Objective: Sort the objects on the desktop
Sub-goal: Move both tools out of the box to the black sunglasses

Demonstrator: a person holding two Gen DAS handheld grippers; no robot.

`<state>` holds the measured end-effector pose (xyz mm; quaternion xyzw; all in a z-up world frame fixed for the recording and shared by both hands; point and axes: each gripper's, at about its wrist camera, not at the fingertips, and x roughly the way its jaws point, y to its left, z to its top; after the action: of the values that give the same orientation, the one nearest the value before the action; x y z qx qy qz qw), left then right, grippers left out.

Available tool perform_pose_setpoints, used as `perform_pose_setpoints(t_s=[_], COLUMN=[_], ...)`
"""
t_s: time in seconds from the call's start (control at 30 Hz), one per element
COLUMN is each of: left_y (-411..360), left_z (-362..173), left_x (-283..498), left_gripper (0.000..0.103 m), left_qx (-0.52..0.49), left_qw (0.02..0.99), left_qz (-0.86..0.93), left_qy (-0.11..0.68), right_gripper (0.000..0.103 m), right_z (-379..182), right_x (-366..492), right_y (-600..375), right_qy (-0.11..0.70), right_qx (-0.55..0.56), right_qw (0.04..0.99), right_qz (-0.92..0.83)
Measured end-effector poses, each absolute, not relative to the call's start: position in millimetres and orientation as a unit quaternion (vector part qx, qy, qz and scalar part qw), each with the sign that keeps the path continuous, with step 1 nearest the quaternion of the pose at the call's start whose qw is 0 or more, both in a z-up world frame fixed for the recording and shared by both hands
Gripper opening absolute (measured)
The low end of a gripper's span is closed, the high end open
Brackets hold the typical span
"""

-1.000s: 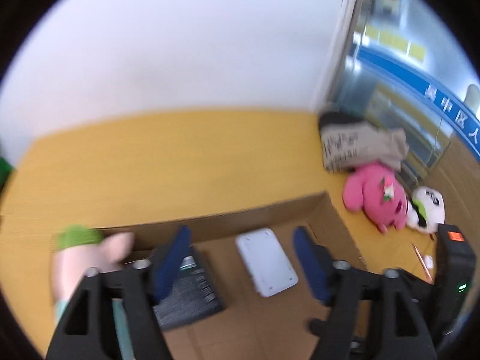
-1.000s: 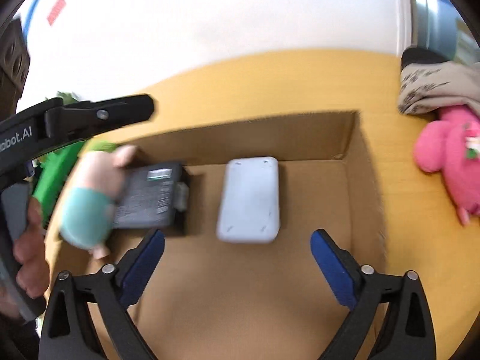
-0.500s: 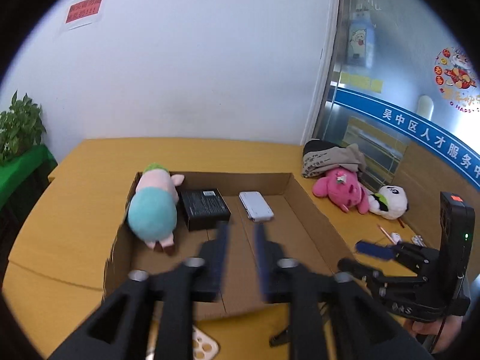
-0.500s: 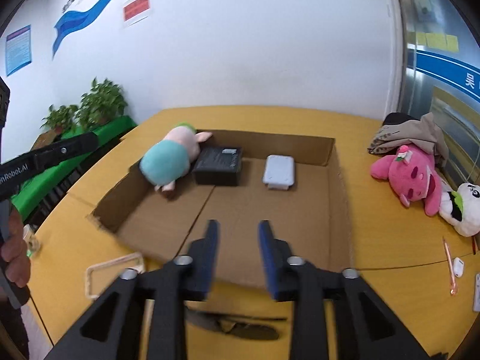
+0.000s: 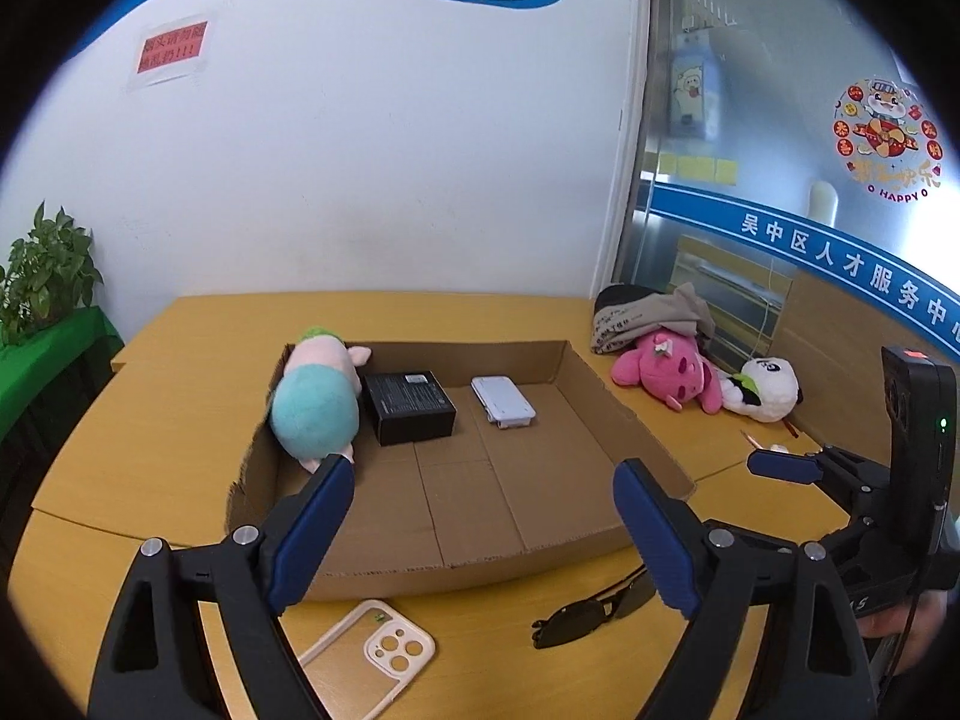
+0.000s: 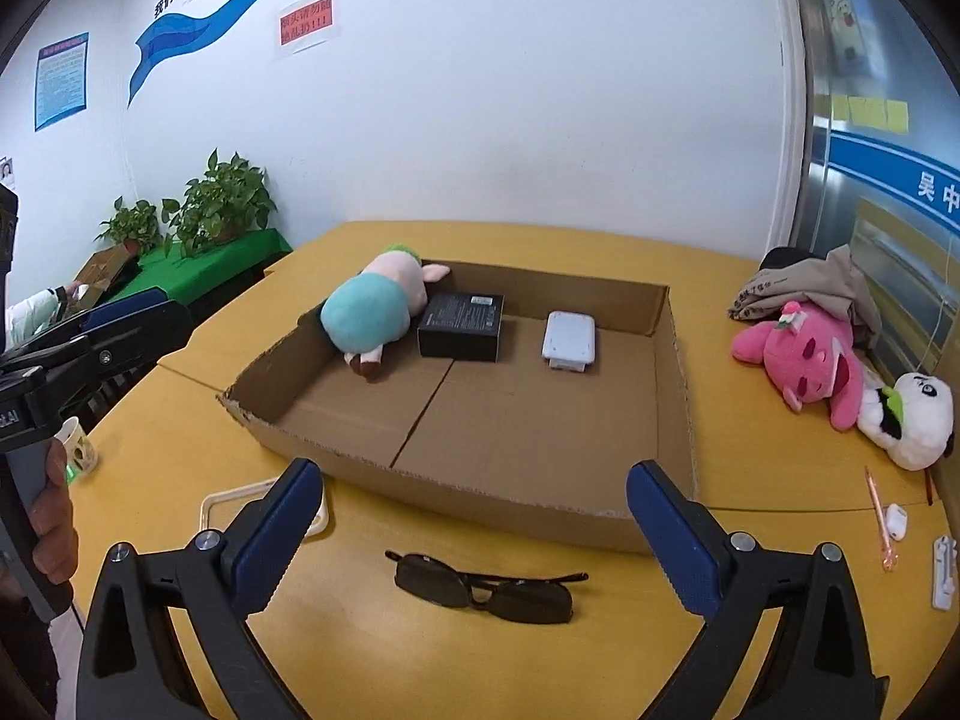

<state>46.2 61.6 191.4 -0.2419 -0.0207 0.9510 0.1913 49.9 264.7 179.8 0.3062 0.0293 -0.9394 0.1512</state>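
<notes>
Our left gripper [image 5: 483, 489] has its blue-padded jaws opening, already spread wide, with nothing between them; it hangs over the near wall of the cardboard tray [image 5: 624, 414]. Our right gripper [image 6: 474, 495] is opening too, at its widest, also holding nothing. Just ahead of its fingers, on the yellow table [image 6: 768, 468], lie the dark sunglasses [image 6: 483, 587], between us and the tray's front wall. Near the left fingertip we see a cream phone case [image 5: 369, 657] lying flat with its camera cut-outs towards us.

Inside the tray, along the far wall, three things sit in a row: a pink plush pig in a teal shirt [image 6: 375, 306] in the left corner, a black box [image 6: 461, 326] touching it, and a white flat device [image 6: 569, 341] a little apart to the right.

Outside the tray to the right, a pink plush [image 6: 807, 354] lies against a panda plush [image 6: 912, 420], with a bundle of beige cloth [image 6: 798, 288] behind them. A pink pen [image 6: 877, 516] and small white items [image 6: 897, 521] lie near the table's right edge. A paper cup [image 6: 78, 450] stands at the left.
</notes>
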Motion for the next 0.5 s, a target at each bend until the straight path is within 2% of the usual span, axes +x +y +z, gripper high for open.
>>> perform_pose_setpoints(t_s=[0.33, 0.5], left_y=[77, 79], left_z=[78, 48], left_x=[23, 21], left_gripper=[0.088, 0.088], left_qx=[-0.366, -0.402], left_qw=[0.263, 0.272], left_qz=[0.891, 0.871], left_qy=[-0.053, -0.078], right_gripper=[0.103, 0.103], right_z=[81, 32], right_x=[34, 2], right_y=[333, 344], right_qy=[-0.008, -0.034], right_qx=[0.394, 0.446], right_qw=[0.231, 0.262], right_qz=[-0.89, -0.855])
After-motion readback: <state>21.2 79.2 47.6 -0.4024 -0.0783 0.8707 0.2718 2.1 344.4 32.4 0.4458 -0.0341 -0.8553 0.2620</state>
